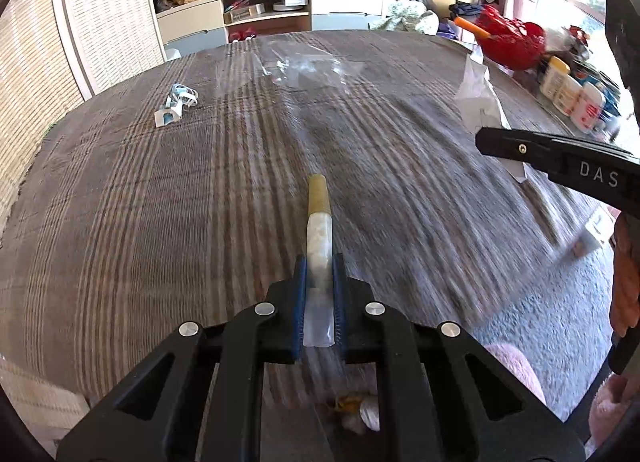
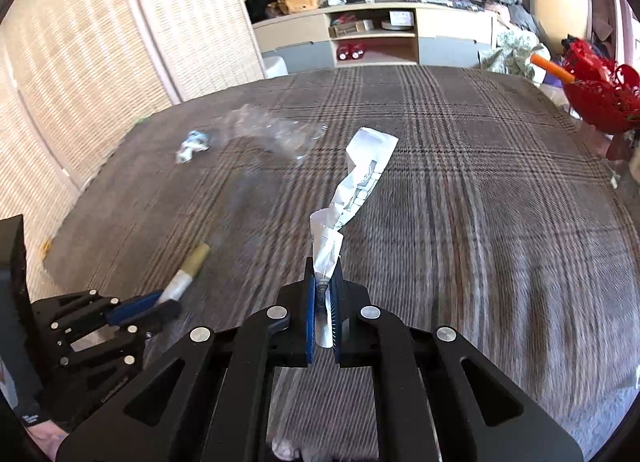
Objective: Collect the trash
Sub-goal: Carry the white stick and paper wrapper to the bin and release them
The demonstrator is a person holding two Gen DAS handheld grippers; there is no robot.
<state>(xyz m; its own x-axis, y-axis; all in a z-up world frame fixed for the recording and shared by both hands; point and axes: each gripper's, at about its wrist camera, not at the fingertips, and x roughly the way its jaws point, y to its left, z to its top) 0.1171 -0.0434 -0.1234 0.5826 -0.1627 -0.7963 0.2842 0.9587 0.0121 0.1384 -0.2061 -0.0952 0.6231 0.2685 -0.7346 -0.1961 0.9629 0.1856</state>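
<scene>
My left gripper [image 1: 319, 262] is shut on a thin white tube with a tan end [image 1: 318, 214], which sticks out forward above the plaid cloth. The right wrist view shows the same left gripper [image 2: 160, 304] and tube [image 2: 188, 270] at the lower left. My right gripper [image 2: 324, 266] is shut on a crumpled white paper strip [image 2: 360, 178] that trails up and to the right. That paper [image 1: 478, 98] also shows beside the right gripper's finger [image 1: 520, 150] in the left wrist view. A clear plastic wrapper [image 1: 304, 66] [image 2: 276, 130] and a small white-and-blue crumpled scrap [image 1: 176, 102] [image 2: 192, 144] lie on the cloth farther off.
The plaid-covered table [image 1: 160, 202] fills both views. A red basket [image 1: 510, 40] [image 2: 600, 94] and several white bottles [image 1: 572, 92] stand at its right edge. A woven screen [image 2: 80, 62] is on the left and a cluttered TV shelf [image 1: 272, 10] behind. Grey carpet [image 1: 552, 322] lies below right.
</scene>
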